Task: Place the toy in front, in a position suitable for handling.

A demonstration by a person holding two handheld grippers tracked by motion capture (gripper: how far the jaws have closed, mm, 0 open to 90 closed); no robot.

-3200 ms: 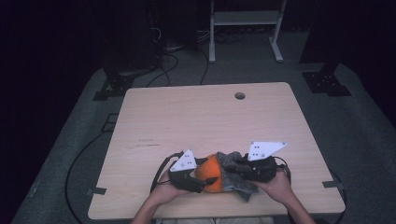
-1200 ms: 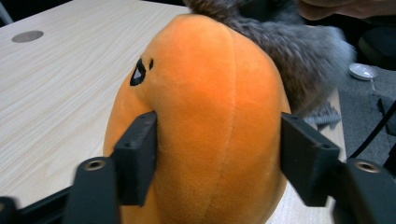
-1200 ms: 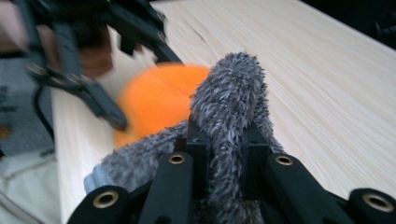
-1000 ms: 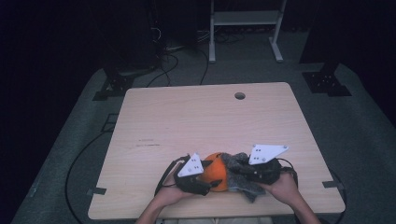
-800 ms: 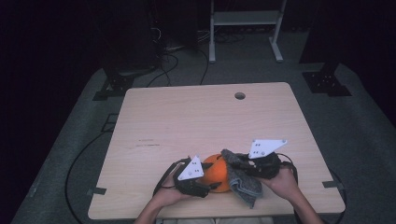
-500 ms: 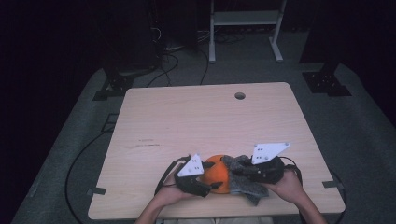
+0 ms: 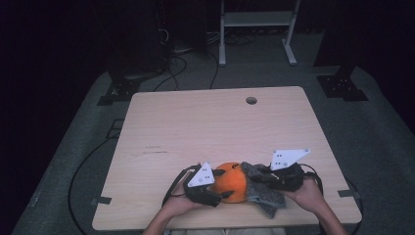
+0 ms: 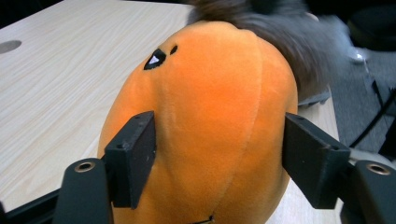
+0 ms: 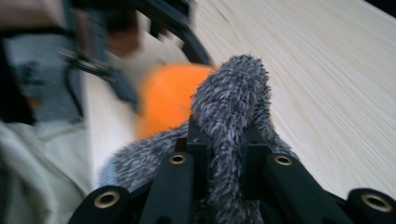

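High view: an orange plush toy [image 7: 230, 182] sits on the table [image 7: 215, 127] near its front edge, with a grey fuzzy cloth [image 7: 262, 188] touching its right side. The left tongs [image 7: 222, 188] are clenched on the toy from the left. The left gripper view has the two black pads [image 8: 133, 156] pressing into the orange plush on either side, a small black eye mark high on it and the grey cloth lying over its far side. The right tongs [image 7: 257, 178] are clenched on the grey cloth. In the right gripper view a fold of grey pile [image 9: 229, 116] stands up pinched between the jaws, with the blurred orange toy just behind it.
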